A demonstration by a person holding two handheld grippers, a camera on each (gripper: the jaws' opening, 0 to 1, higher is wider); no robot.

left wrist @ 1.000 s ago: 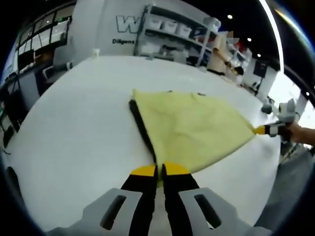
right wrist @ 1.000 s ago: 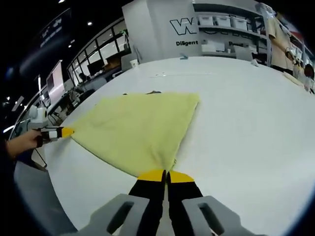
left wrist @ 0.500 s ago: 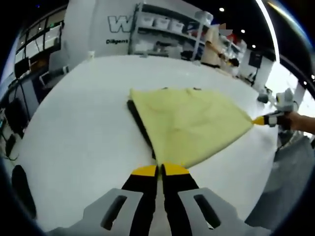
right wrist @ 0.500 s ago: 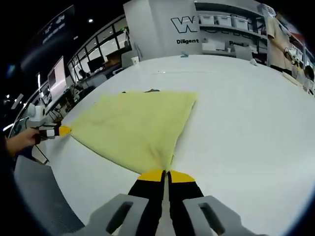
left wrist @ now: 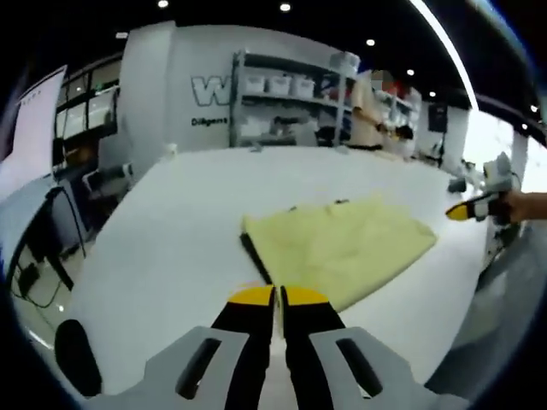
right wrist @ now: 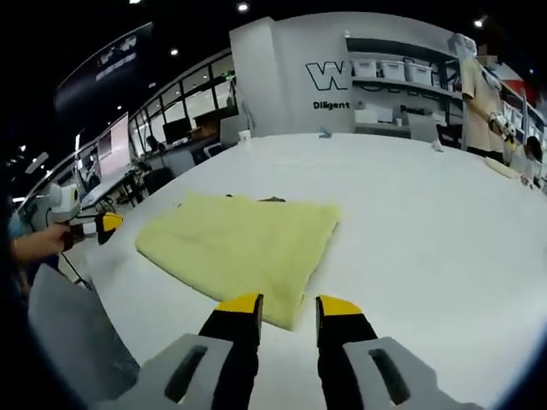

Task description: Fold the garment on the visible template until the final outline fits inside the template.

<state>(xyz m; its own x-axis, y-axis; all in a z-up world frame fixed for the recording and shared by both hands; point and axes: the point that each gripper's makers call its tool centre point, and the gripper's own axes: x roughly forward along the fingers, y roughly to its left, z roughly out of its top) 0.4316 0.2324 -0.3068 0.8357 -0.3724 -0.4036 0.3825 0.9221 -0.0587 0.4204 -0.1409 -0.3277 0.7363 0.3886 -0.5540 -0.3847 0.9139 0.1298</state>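
The garment [left wrist: 342, 246] is a pale yellow piece of soft cloth, folded flat on the white desk [left wrist: 171, 231] into a rough four-sided shape with gently wrinkled surface and slightly rounded corners. In the left gripper view a dark strip [left wrist: 255, 258], thin and straight, runs along its near left edge on the desk, and two small dark bits peek out at the far edge. In the right gripper view the same cloth [right wrist: 244, 243] lies as a wide, flattened wedge, its near corner just ahead of the tool's tips, its surface matte and faintly creased.

The left tool [left wrist: 278, 296] has its yellow-tipped black jaws pressed together with no gap, and nothing is held between them; the garment's near edge lies just beyond the tips. The right tool [right wrist: 289, 306] stands with its jaws parted by a clear gap, holding nothing, with the cloth's corner just in front of the gap.

In the left gripper view the other tool [left wrist: 466, 210] shows at the right, held by a hand [left wrist: 523, 207], apart from the garment's right corner. In the right gripper view the other tool [right wrist: 102, 226] shows at the left, also in a hand [right wrist: 38, 243], beside the cloth's left corner but clear of it.

Beyond the smooth desk stand a white wall with large dark lettering [right wrist: 329, 75] and metal shelving [left wrist: 286, 102] carrying pale bins.
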